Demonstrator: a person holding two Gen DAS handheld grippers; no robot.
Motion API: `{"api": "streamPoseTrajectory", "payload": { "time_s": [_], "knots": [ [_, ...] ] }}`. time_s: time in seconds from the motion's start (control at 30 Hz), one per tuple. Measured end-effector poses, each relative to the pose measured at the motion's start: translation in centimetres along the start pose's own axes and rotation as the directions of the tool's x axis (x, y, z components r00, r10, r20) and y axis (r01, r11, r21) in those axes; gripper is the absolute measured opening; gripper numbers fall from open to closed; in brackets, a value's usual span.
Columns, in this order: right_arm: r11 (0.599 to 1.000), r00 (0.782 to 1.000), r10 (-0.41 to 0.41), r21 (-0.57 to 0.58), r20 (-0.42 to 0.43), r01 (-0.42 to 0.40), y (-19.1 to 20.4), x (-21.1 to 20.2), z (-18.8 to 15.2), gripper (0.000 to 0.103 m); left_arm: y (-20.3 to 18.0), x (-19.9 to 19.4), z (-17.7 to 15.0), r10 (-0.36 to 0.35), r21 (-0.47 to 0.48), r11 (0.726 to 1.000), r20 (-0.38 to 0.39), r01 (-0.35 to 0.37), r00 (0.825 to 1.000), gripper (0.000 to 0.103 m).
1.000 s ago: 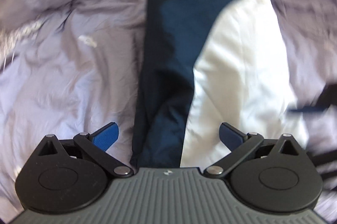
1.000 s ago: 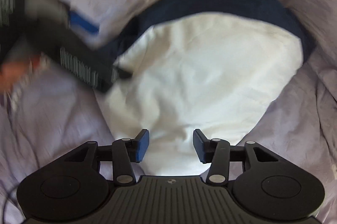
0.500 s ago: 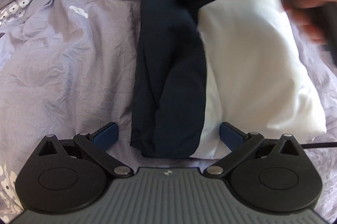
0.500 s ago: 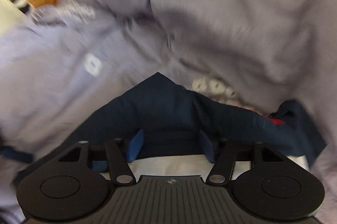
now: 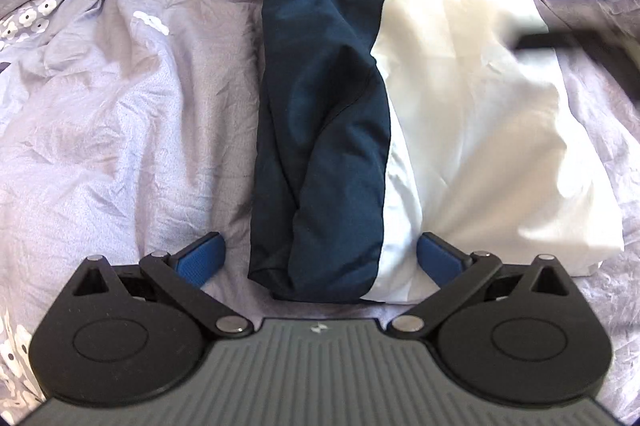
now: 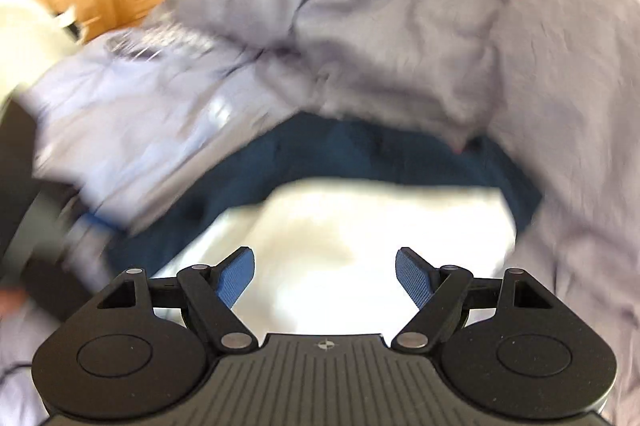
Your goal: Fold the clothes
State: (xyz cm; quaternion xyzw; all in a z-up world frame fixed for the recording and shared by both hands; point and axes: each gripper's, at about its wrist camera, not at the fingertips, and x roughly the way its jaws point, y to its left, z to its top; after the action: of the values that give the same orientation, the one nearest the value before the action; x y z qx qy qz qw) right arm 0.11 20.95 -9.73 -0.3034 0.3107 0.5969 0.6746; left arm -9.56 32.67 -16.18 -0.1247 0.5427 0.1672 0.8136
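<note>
Garment (image 5: 328, 129) end lies between spread left fingers (image 5: 202, 258).

The folded garment (image 5: 400, 97) lies on the bedcover (image 5: 120, 125) (a rumpled heap (image 6: 400, 25) just behind it).

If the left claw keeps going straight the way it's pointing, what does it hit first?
Most likely the near end of the folded garment: the open left claw straddles its navy-and-white edge, which lies on the bedsheet. Depth is hard to judge.
</note>
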Motion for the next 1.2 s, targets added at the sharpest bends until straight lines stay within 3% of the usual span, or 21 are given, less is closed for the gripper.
{"api": "streamPoseTrajectory", "payload": {
  "time_s": [0.1, 0.13, 0.2, 0.27, 0.43, 0.5, 0.67, 0.83, 1.0, 1.2],
  "knots": [
    [0.997, 0.987, 0.073, 0.021, -0.146, -0.071, 1.3, 0.2, -3.5, 0.078, -0.1, 0.0, 0.0, 0.006, -0.001, 1.000, -0.004, -0.006, 1.000, 0.103],
    [0.998, 0.976, 0.067, 0.023, -0.207, -0.064, 1.9, 1.0, -4.7, 0.088, -0.2, -0.1, 0.0, 0.008, 0.001, 1.000, -0.006, -0.008, 1.000, 0.103],
    [0.999, 0.952, 0.042, 0.010, -0.302, -0.041, 3.2, 2.4, -7.0, 0.092, -0.2, -0.3, -0.1, 0.011, 0.004, 1.000, -0.012, -0.011, 1.000, 0.103],
    [0.998, 0.966, -0.003, -0.056, -0.258, -0.011, 4.5, 1.5, -7.9, 0.092, -0.2, -0.6, -0.3, 0.020, 0.007, 1.000, -0.015, -0.019, 1.000, 0.103],
    [0.997, 0.976, 0.067, 0.055, -0.206, -0.057, 3.2, -2.1, -7.2, 0.089, -0.2, -1.6, -0.4, 0.054, -0.004, 0.999, -0.038, -0.054, 0.998, 0.103],
    [0.998, 0.987, 0.046, 0.055, -0.156, -0.038, 2.7, -3.7, -6.7, 0.089, -1.0, -2.7, -0.1, 0.073, 0.016, 0.997, -0.036, -0.072, 0.997, 0.103],
    [0.997, 0.993, -0.034, -0.076, -0.116, 0.025, 2.9, -7.3, -5.1, 0.089, -3.7, -7.1, -0.3, 0.059, 0.104, 0.993, 0.014, -0.061, 0.998, 0.103],
    [0.986, 0.996, -0.085, -0.146, 0.005, 0.085, 4.3, -11.8, -5.4, 0.096, -5.6, -11.4, -1.5, 0.067, 0.135, 0.987, 0.119, -0.083, 0.991, 0.103],
    [0.988, 0.992, -0.123, -0.092, 0.033, 0.126, 5.8, -14.7, -6.4, 0.101, -6.7, -13.6, -3.7, 0.041, 0.103, 0.993, 0.153, -0.057, 0.987, 0.103],
    [0.996, 0.995, -0.088, -0.007, 0.044, 0.089, 7.8, -15.7, -8.5, 0.101, -8.2, -13.3, -5.9, 0.026, 0.113, 0.993, 0.134, -0.041, 0.991, 0.103]
  ]
}}
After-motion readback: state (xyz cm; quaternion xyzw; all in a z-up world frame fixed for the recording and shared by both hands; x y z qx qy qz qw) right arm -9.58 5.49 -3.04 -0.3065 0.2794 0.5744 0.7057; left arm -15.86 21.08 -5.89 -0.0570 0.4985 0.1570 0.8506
